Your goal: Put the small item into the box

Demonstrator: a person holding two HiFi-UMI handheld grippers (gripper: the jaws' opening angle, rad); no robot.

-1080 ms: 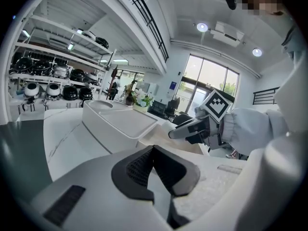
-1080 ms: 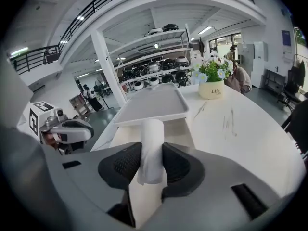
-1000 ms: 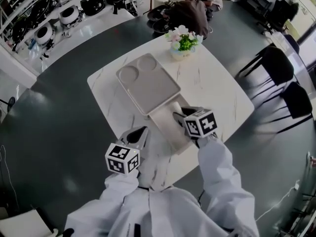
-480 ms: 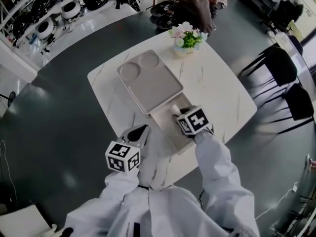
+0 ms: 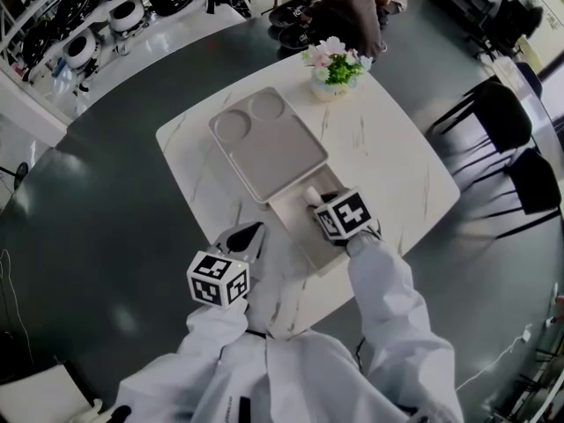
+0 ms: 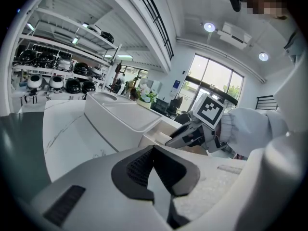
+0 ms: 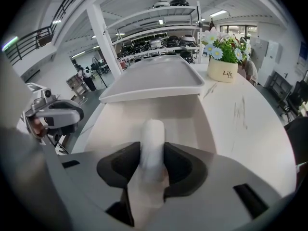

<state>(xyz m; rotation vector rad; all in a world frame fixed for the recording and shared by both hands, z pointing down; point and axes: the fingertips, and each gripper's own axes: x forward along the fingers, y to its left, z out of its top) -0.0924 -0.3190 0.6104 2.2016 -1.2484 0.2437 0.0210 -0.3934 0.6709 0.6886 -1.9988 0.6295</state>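
Right gripper [image 7: 153,154] has the small item [image 7: 153,131] between its pads, both touching it, though the jaws have just been opening. Since a second ago it has dropped lower into the box [image 7: 115,124]. Left gripper [image 6: 153,148] is pressed together, empty, unmoved beside the box

A white marble table [image 5: 388,148] with a flowerpot [image 5: 330,76] stands on a dark grey floor [image 5: 115,201], with black chairs [image 5: 498,117] to its right, shelves [image 5: 62,25] of round black-and-white devices at the far left, and tall windows [image 6: 214,83] under round ceiling lights [image 6: 209,27].
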